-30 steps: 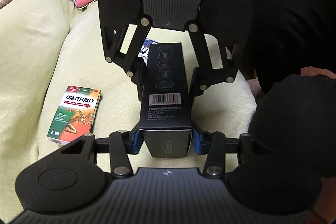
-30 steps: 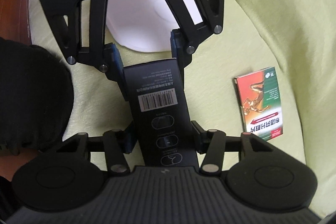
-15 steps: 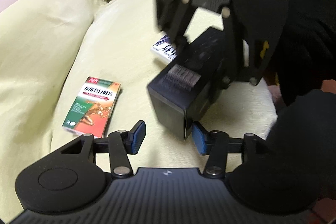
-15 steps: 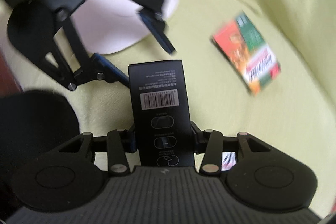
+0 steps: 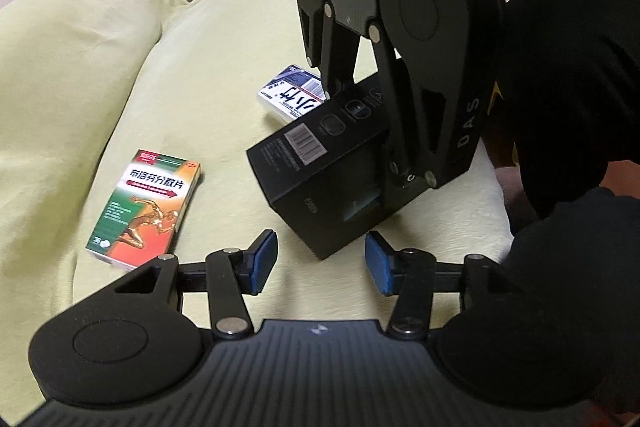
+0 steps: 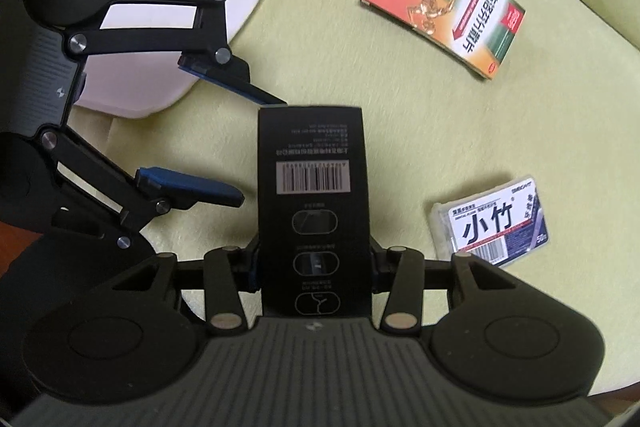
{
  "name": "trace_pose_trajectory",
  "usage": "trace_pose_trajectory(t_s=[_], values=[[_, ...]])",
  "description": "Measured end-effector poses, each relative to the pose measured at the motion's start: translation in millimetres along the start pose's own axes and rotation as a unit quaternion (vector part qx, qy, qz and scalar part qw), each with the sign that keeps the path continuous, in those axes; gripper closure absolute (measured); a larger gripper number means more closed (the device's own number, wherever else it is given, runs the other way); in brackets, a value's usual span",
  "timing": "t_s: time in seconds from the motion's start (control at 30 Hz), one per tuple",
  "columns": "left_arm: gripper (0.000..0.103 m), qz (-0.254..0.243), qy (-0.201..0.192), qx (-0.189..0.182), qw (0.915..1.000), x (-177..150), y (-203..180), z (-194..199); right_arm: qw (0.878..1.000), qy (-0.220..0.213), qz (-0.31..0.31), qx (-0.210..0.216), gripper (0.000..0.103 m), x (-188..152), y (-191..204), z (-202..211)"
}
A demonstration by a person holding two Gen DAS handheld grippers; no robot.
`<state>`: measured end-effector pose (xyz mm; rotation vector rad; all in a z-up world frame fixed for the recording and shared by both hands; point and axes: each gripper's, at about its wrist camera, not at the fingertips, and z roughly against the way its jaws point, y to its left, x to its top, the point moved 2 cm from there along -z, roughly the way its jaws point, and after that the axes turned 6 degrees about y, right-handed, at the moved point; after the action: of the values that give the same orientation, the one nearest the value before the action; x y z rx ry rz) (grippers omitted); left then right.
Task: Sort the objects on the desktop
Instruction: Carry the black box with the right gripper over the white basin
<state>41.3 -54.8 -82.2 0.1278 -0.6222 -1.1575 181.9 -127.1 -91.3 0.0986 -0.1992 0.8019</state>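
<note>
My right gripper (image 6: 314, 269) clamps long box (image 6: 312, 187) at near end; box juts forward over cushion (image 6: 340, 67), off its surface. From box in right wrist view: medicine carton (image 6: 444, 3) lies ahead to right, floss pack (image 6: 494, 223) just beside right, both flat on cushion; tray (image 6: 168, 27) ahead to left; my left gripper (image 6: 224, 143) just left of box, fingers apart, not touching it

Bare yellow-green blanket (image 6: 320, 39) lies open between the red-and-green medicine carton (image 6: 444, 3), the clear floss-pick case (image 6: 496, 223) and the white plastic lid (image 6: 172, 39) — the held long black box (image 6: 312, 203) fills the middle.
</note>
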Motion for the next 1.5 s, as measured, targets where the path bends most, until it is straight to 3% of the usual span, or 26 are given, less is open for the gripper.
trace_pose_trajectory(t_s=[0.23, 0.4, 0.8, 0.97, 1.23, 1.5], values=[[0.048, 0.001, 0.01, -0.003, 0.9999, 1.0, -2.7, 2.8, 0.998, -0.032, -0.054, 0.007, 0.064, -4.7, -9.6, 4.7], [0.048, 0.006, 0.007, 0.006, 0.9999, 10.5, -3.3, 4.1, 0.99, -0.066, -0.122, 0.02, 0.064, -15.9, -23.3, 25.1], [0.048, -0.034, -0.021, 0.003, 0.9992, 79.5, -25.8, 1.7, 0.961, -0.12, -0.246, 0.022, 0.064, -84.7, -50.6, 71.0], [0.048, -0.064, -0.035, -0.003, 0.9973, 113.3, -40.7, 1.7, 0.943, -0.143, -0.299, 0.017, 0.064, -124.5, -65.5, 87.4], [0.048, -0.115, -0.051, -0.013, 0.992, 172.5, -74.5, -7.0, 0.901, -0.183, -0.393, 0.011, 0.064, -196.4, -87.0, 105.5], [0.048, -0.18, -0.069, -0.043, 0.9804, 225.7, -124.3, -23.0, 0.869, -0.195, -0.454, -0.007, 0.064, -271.8, -103.9, 120.5]])
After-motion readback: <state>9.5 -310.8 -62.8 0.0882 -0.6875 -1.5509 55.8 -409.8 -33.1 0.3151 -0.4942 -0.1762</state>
